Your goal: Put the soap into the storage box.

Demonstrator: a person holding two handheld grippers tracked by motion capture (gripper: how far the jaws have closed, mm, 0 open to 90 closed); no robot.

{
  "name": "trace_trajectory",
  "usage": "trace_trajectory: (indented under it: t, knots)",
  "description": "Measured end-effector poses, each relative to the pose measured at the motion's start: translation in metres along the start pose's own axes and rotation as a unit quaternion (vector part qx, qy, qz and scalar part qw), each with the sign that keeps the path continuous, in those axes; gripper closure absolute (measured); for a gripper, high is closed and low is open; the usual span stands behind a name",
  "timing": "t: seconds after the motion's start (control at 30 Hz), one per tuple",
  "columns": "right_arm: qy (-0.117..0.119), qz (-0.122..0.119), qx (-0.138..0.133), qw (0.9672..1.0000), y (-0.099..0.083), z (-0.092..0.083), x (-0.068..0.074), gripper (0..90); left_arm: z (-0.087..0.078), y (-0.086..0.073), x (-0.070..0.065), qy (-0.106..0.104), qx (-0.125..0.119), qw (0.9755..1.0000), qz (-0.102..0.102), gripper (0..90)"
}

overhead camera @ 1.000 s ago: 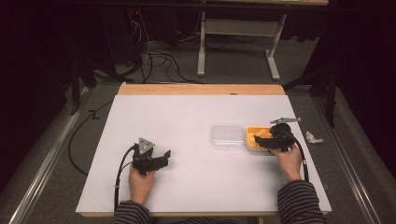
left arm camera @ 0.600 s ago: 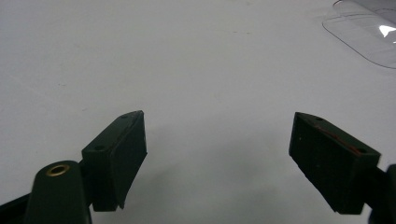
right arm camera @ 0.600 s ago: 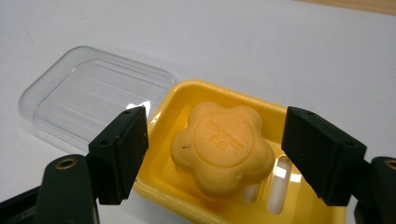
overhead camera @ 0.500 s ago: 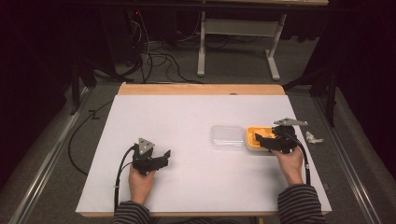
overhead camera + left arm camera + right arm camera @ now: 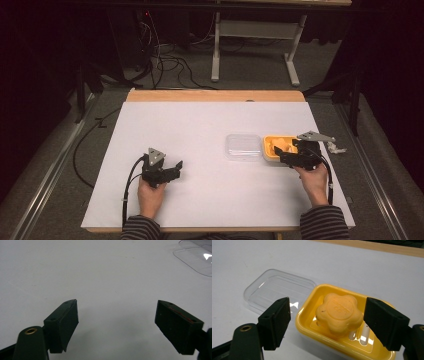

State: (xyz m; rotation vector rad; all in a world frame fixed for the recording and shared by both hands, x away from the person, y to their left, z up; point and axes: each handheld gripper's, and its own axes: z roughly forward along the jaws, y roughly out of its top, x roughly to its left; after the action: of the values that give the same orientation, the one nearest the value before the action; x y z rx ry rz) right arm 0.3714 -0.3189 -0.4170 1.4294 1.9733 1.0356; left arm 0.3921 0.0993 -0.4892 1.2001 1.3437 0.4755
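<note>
The white tabletop (image 5: 200, 150) carries everything, with a bare wooden strip along its far edge. Toward its right side sits a yellow soap dish (image 5: 274, 146), and lying in it is an orange flower-shaped soap (image 5: 339, 313), resting tilted on the dish's ribbed floor. Just beside the dish, on its left and seemingly touching its edge, a clear plastic lid (image 5: 243, 146) lies flat on the tabletop.

The right claw (image 5: 337, 325) hangs at the near right edge of the dish, held in the person's right hand (image 5: 314, 176). Its jaws have just been opening and now stand spread, one on each side of the soap, with the pads clear of it. The soap rests in the dish on its own.

The left claw (image 5: 117, 326) is well apart from all this, low over bare tabletop at the near left, its jaws spread wide with nothing between them. A corner of the clear lid shows far off in the left gripper view.

At the right rim of the tabletop lies a small pale scrap (image 5: 338, 148), too small to make out.
</note>
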Motion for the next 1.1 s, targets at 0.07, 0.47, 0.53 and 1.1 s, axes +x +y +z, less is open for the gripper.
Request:
trace_trajectory:
  t: [0.07,0.47,0.53,1.1]
  knots:
    - [0.002,0.005,0.000,1.0000,-0.001,-0.001,0.001,22.2,0.000,0.001,0.000,0.000,-0.002,1.0000,-0.006,19.3]
    - [-0.004,0.014,-0.018,0.9997,-0.011,-0.017,0.008,22.2,-0.001,0.001,0.001,-0.004,0.004,1.0000,-0.004,18.0]
    - [-0.002,0.015,-0.019,0.9997,-0.015,-0.019,0.011,22.2,-0.001,0.001,0.001,-0.003,0.003,1.0000,-0.005,18.0]
    - [0.005,-0.015,-0.039,0.9991,-0.035,-0.015,0.033,25.9,-0.001,0.001,0.001,-0.006,0.003,1.0000,-0.006,16.0]
